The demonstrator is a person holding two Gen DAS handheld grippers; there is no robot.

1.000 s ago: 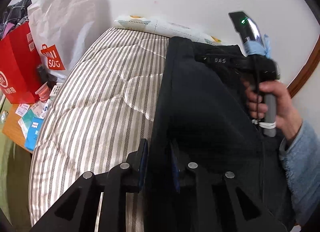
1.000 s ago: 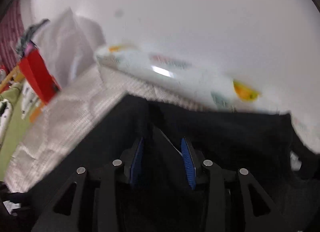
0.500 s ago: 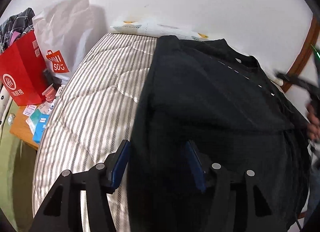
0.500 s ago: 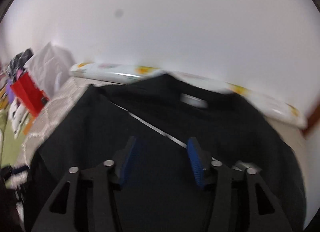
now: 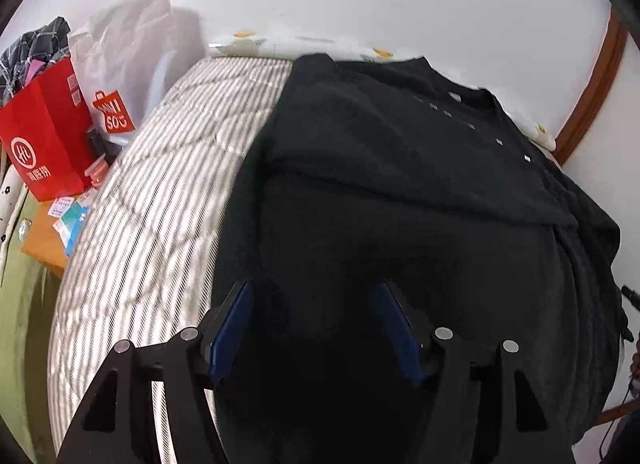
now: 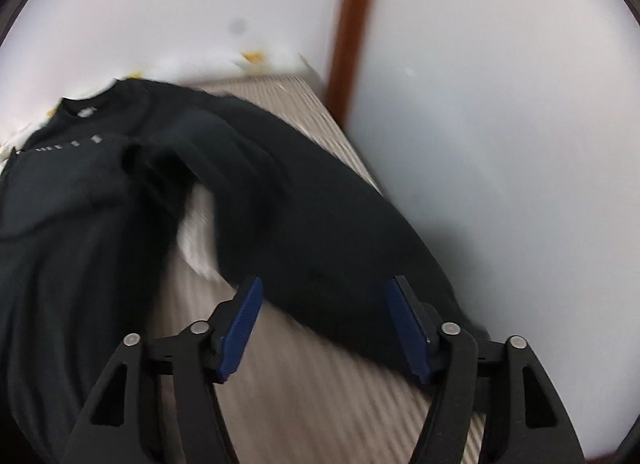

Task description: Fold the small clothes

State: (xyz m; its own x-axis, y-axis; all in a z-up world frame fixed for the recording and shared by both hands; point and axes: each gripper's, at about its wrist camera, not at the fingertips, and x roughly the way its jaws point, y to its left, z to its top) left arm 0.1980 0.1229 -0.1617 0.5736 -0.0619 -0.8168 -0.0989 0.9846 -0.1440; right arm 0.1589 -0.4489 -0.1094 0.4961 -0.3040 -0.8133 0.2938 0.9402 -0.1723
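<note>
Both grippers have let go of the black shirt (image 5: pixel 400 168) since a second ago: then each was pinched on the dark fabric, now each stands apart from it. Right gripper (image 6: pixel 324 324) has swung off the shirt body toward the bed's right edge, over the long sleeve (image 6: pixel 320 232). Left gripper (image 5: pixel 316 324) has shifted only a little, above the shirt's lower part.

Left jaws: about half spread and opening, blue pads clear of the cloth, nothing held; dark fabric lies under the gap. Right jaws: about half spread and opening, nothing held; sleeve end and striped bedcover show between the pads, view blurred.

Shirt lies on the striped bed (image 5: pixel 152 200), collar toward the wall, top part folded down over the body with a crosswise fold edge. Row of small white marks runs across the chest. Right sleeve stretches out diagonally toward the bed's right edge by the white wall and the brown wooden trim (image 6: pixel 352 24).

Patterned pillow (image 5: pixel 288 42) sits at the head of the bed, against the wall. Red paper bag (image 5: pixel 44 136) and white shopping bag (image 5: pixel 128 56) stand left of the bed.
</note>
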